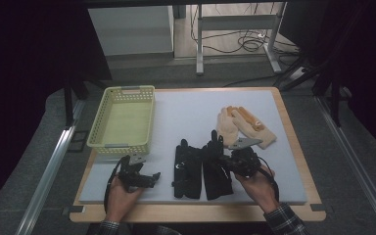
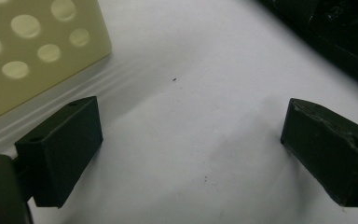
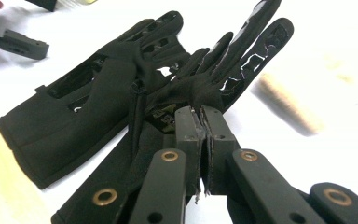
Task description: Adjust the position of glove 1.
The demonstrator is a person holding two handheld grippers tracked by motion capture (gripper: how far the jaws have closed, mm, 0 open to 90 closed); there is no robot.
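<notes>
High view: basket [image 1: 122,120] empty; right gripper [image 3: 199,116] jaws pinch black glove [image 3: 214,70]; left gripper [image 2: 186,154] jaws wide apart, empty; sorting barely begun.

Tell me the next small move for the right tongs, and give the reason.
Probably lift a little and carry toward the yellow basket. The right tongs are shut on a pinch of fabric of the right-hand black glove, which lies beside the other black glove on the mat. The basket looks empty, and the left tongs rest open near it, holding nothing.
</notes>
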